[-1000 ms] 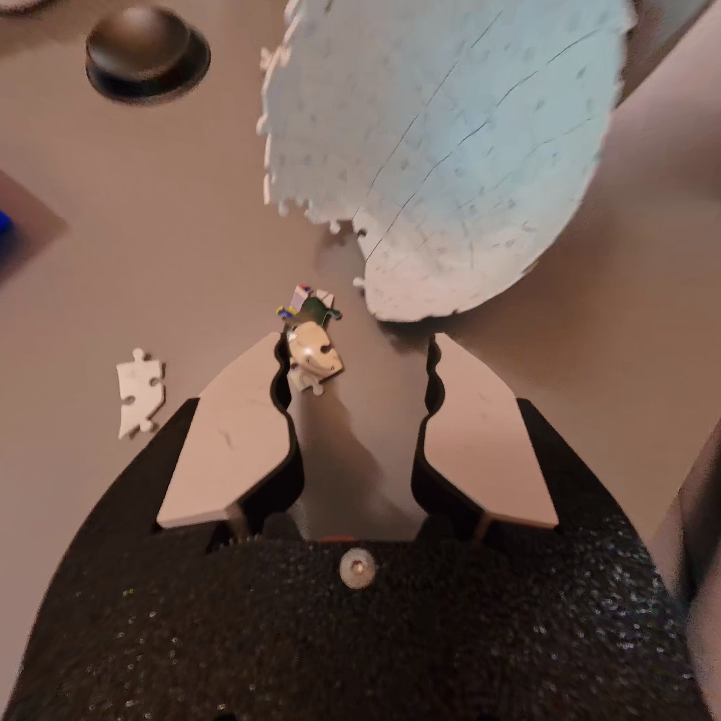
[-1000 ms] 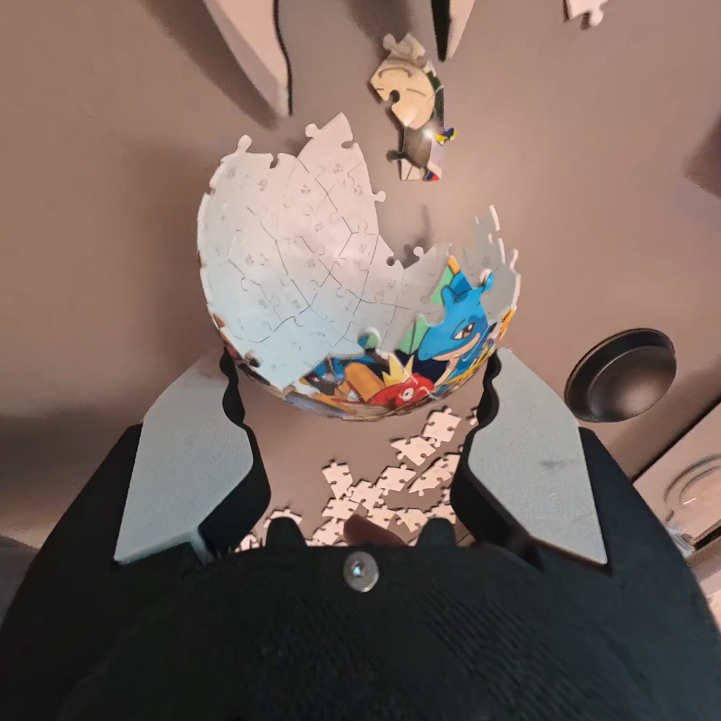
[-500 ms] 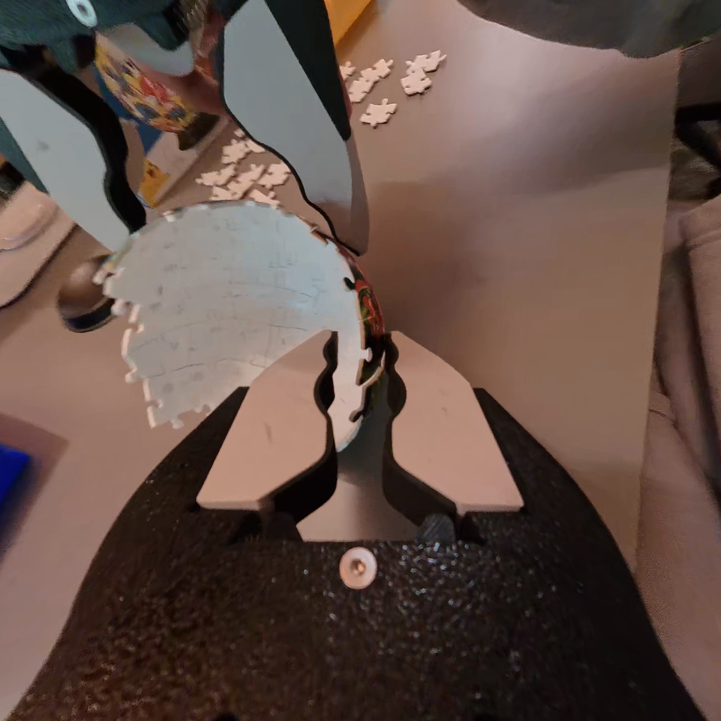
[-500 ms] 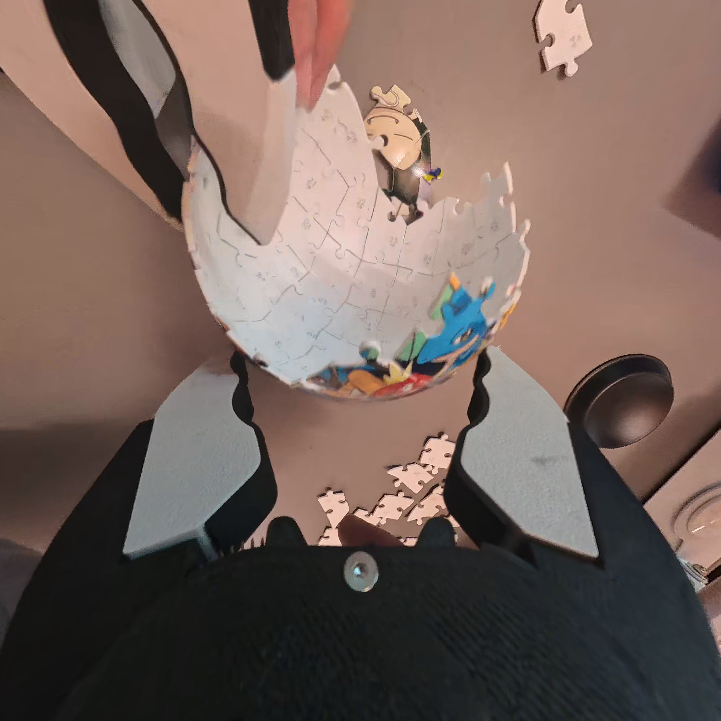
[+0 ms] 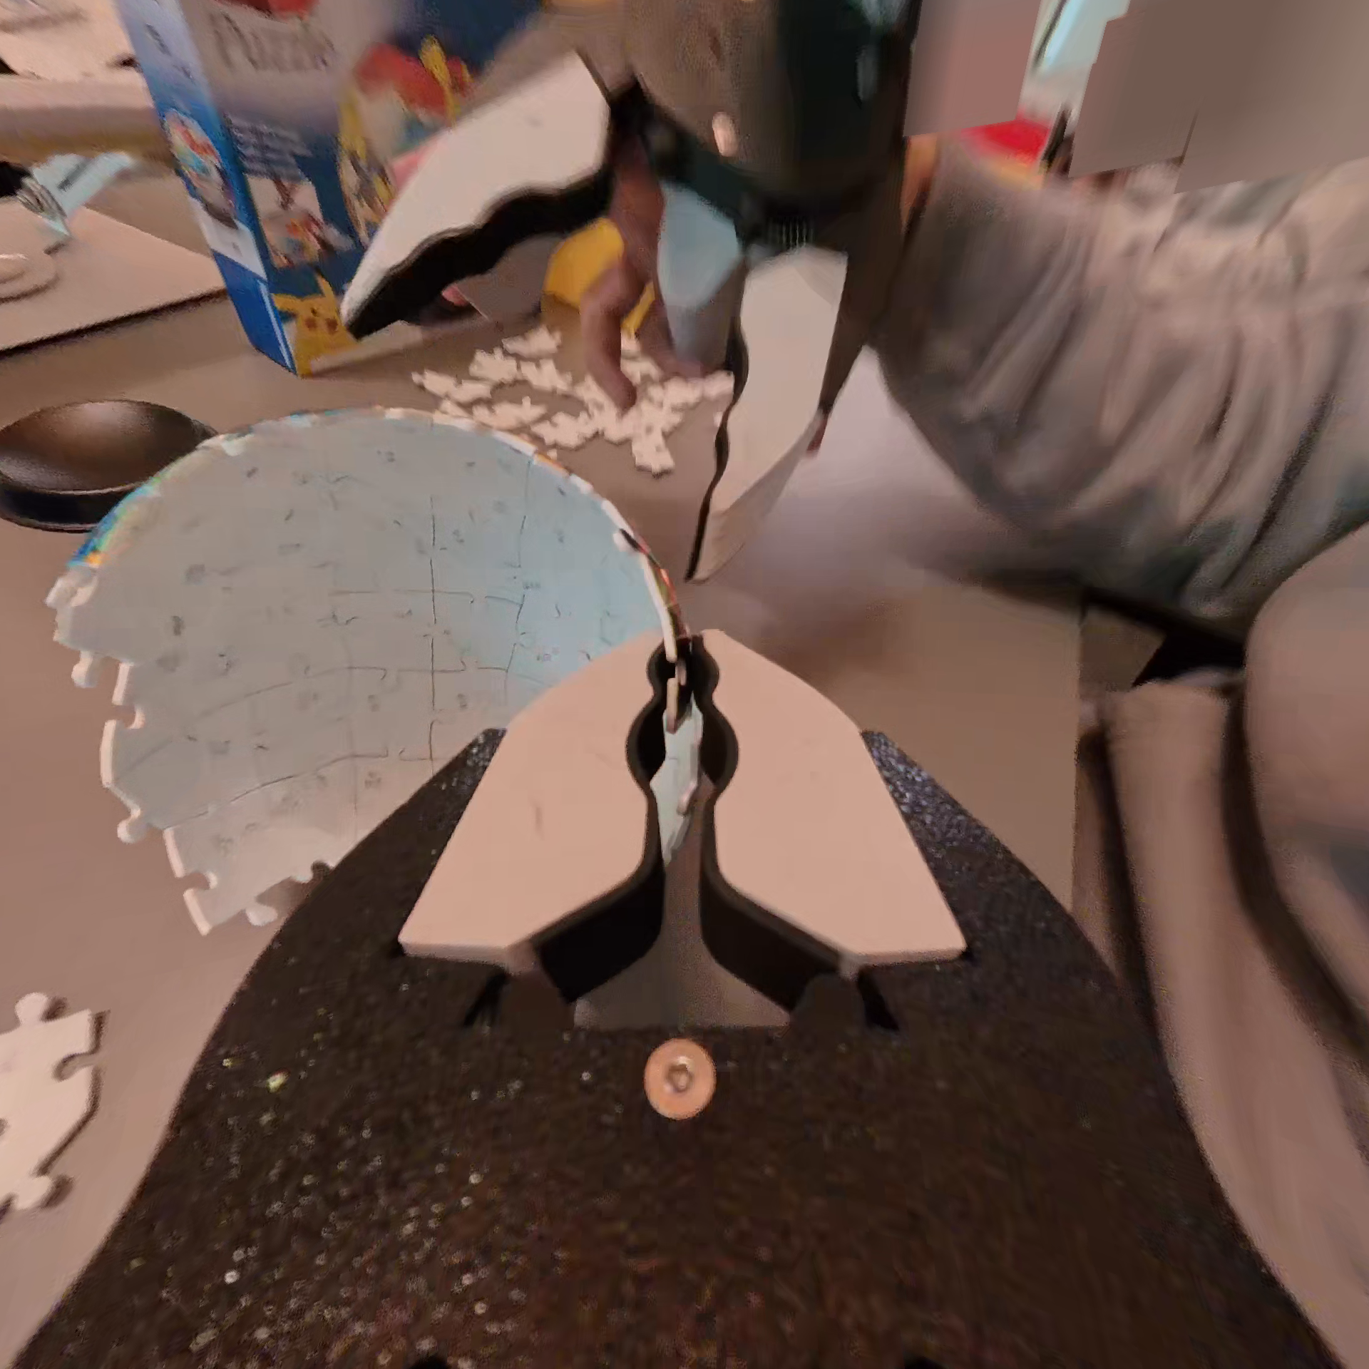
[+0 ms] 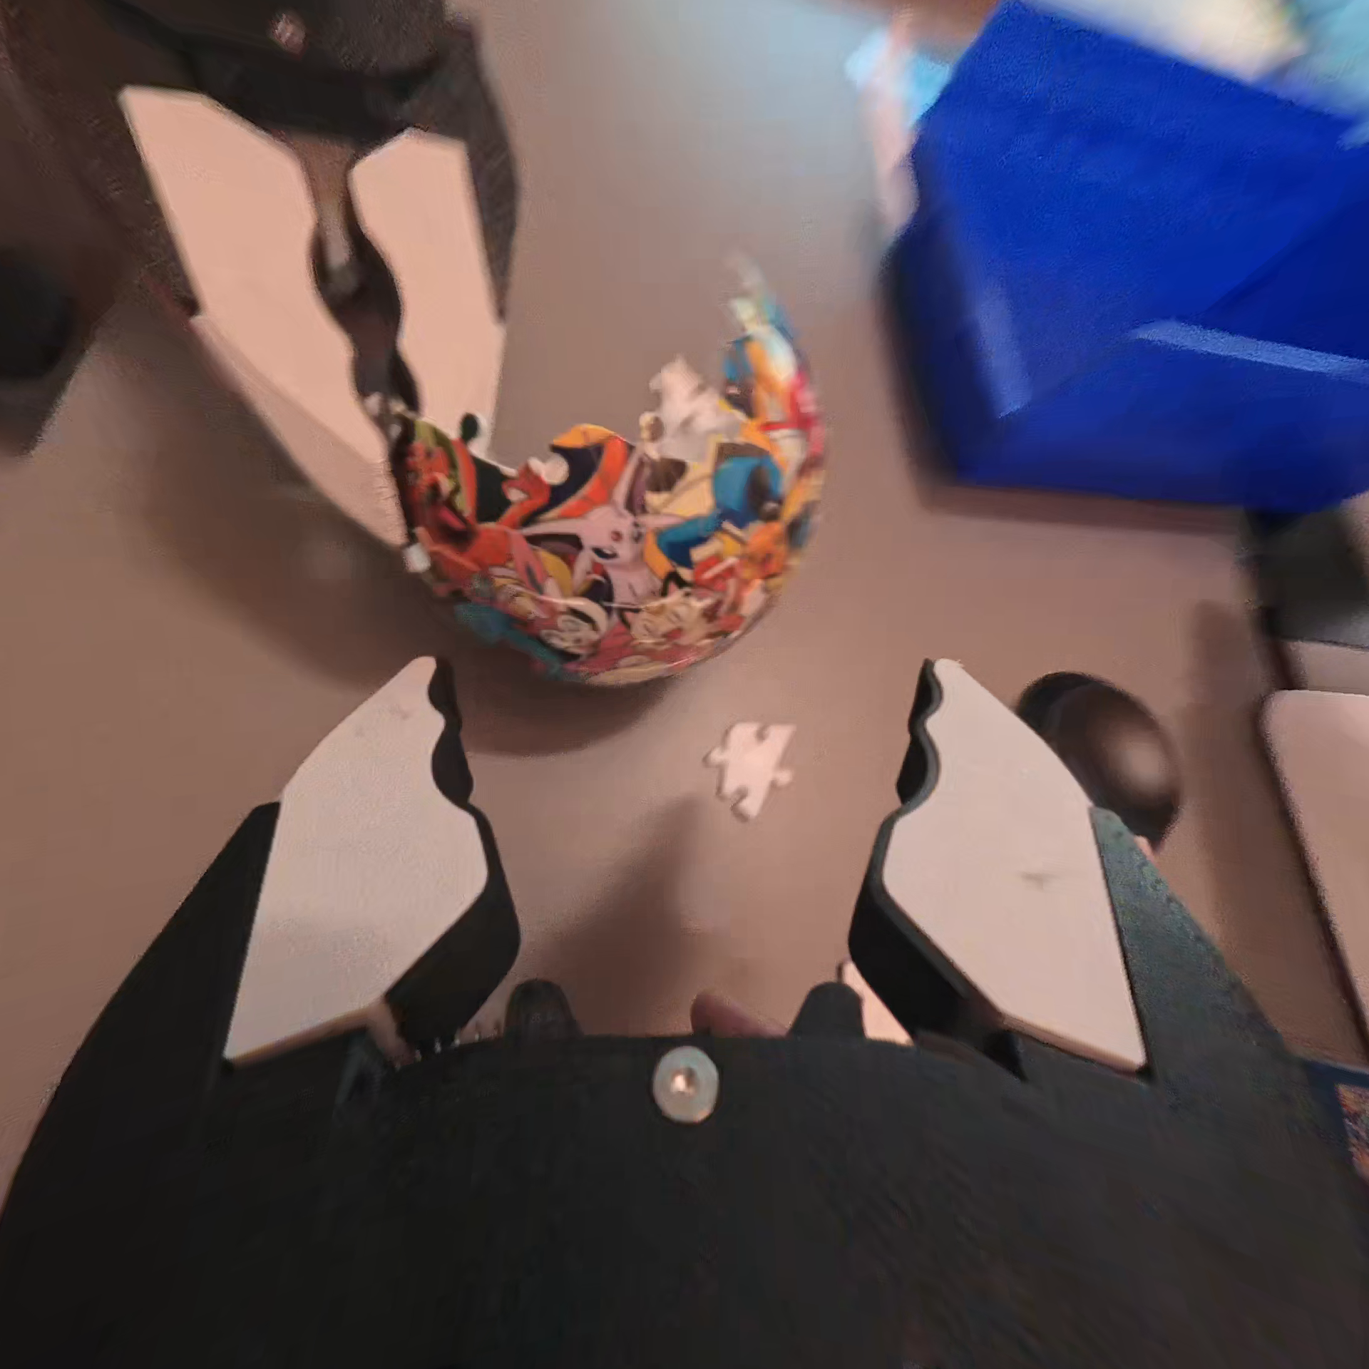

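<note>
Grey fingers of the left gripper [image 5: 685, 667] pinch the rim of the half-built puzzle ball [image 5: 355, 630], white inside, jagged edge unfinished. Right gripper [image 6: 681, 689] hovers wide, empty; one loose piece [image 6: 752, 767] lies just beyond, a pile of pieces [image 5: 563, 407] unplaced.

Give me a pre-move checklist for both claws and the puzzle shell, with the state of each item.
1. Left claw shut on the puzzle shell rim: ok.
2. Shell rim intact at the grip: cannot tell, the claw covers it.
3. Right claw open and empty: ok.
4. Right claw apart from the shell: ok.
5. Loose puzzle piece lies flat on the table between the right claw's fingers: ok.
6. Views sharp: not ok, both are blurred.
</note>
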